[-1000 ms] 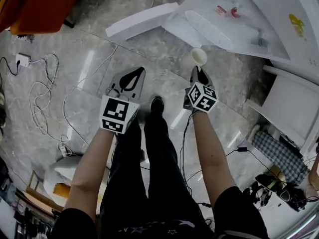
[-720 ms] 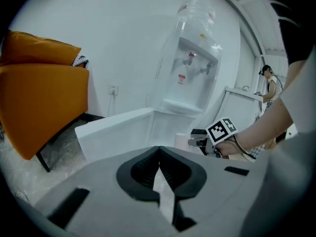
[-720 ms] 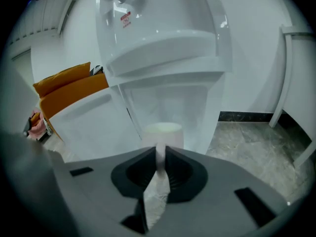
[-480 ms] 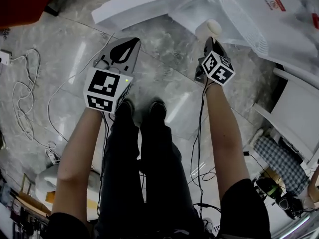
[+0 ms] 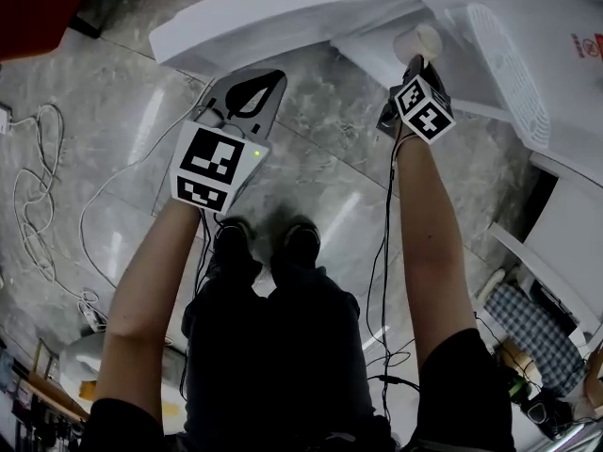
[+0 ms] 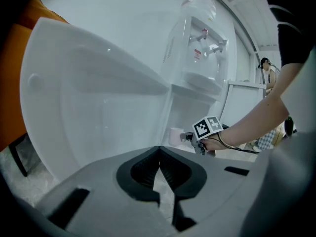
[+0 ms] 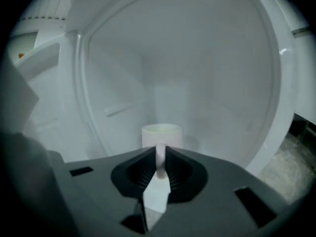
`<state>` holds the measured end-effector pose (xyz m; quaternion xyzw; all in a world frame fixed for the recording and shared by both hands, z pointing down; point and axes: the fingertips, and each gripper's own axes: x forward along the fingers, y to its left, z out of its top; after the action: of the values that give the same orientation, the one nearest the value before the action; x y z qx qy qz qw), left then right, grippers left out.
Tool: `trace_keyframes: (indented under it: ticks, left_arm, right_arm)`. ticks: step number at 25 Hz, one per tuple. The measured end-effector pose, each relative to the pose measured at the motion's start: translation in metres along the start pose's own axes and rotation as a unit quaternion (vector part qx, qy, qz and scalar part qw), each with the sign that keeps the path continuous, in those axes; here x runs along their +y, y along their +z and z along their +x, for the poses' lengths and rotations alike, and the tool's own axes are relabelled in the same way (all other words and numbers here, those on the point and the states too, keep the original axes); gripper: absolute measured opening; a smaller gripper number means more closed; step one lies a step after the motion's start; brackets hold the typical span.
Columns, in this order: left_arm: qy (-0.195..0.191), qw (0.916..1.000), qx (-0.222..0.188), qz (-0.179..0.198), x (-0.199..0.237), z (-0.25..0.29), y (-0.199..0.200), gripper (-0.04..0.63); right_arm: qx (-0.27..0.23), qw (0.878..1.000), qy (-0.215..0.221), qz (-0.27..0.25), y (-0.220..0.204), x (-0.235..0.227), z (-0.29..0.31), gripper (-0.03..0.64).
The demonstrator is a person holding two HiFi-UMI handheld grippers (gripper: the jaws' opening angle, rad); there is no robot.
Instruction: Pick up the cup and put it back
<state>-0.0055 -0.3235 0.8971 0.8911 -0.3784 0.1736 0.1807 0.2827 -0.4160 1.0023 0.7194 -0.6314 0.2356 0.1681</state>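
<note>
**Cup in the right jaws, set-down yet to come**

The pick-up half looked done. The right gripper (image 7: 160,157) had its jaws nearly together, clamped on the handle (image 7: 160,153) of the white cup (image 7: 161,134), so the cup was carried by that thin loop alone. In the head view the cup (image 5: 417,43) sat just beyond the right gripper (image 5: 415,63), at the far right of the scene, up against the white moulded unit (image 5: 283,12) and above the marble floor (image 5: 122,158). From the left gripper view it (image 6: 175,136) showed low beside the unit's inner corner. Whether its base touched a ledge could not be told from any view.

The left gripper (image 6: 159,154) was empty, its jaws closed on nothing, held to the left and well apart from the cup.

The cup stood upright: long axis vertical, open mouth facing up. Its handle pointed back toward the person, along the line of the right jaws.

What remained, by my reading, was the put-back: lowering the cup onto its spot inside the white unit, opening the jaws off the handle, and drawing the gripper back without tipping it.
</note>
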Motion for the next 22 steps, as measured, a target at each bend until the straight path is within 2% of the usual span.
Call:
trace_keyframes:
  ticks: [2, 6, 10, 13, 16, 18, 22]
  left_arm:
    - [0.003, 1.0, -0.007, 0.003, 0.006, 0.007, 0.0, 0.009]
    - [0.011, 0.9997, -0.016, -0.014, 0.014, 0.015, -0.008, 0.009]
    - [0.006, 0.9992, -0.01, -0.039, 0.008, 0.022, -0.018, 0.009]
    - [-0.004, 0.9994, -0.001, -0.035, -0.003, 0.018, -0.019, 0.009]
    - [-0.006, 0.9995, 0.007, -0.03, -0.007, 0.008, -0.009, 0.009]
    - [-0.001, 0.9993, 0.011, -0.037, -0.007, -0.005, 0.002, 0.009]
    - [0.004, 0.9988, 0.014, -0.047, -0.019, -0.039, 0.034, 0.009]
  right_arm:
    - [-0.014, 1.0, -0.002, -0.014, 0.004, 0.001, 0.012, 0.046]
    - [-0.024, 0.998, 0.011, -0.063, 0.003, 0.005, 0.026, 0.051]
    - [0.0, 0.998, 0.008, -0.06, -0.006, 0.0, 0.029, 0.064]
    - [0.024, 0.998, 0.018, -0.061, -0.014, -0.002, 0.022, 0.163]
    - [0.043, 0.995, 0.038, -0.086, -0.012, 0.006, 0.008, 0.233]
    - [0.05, 0.994, 0.042, -0.093, -0.008, 0.011, -0.01, 0.233]
    - [0.058, 0.996, 0.04, -0.062, 0.007, 0.019, -0.06, 0.225]
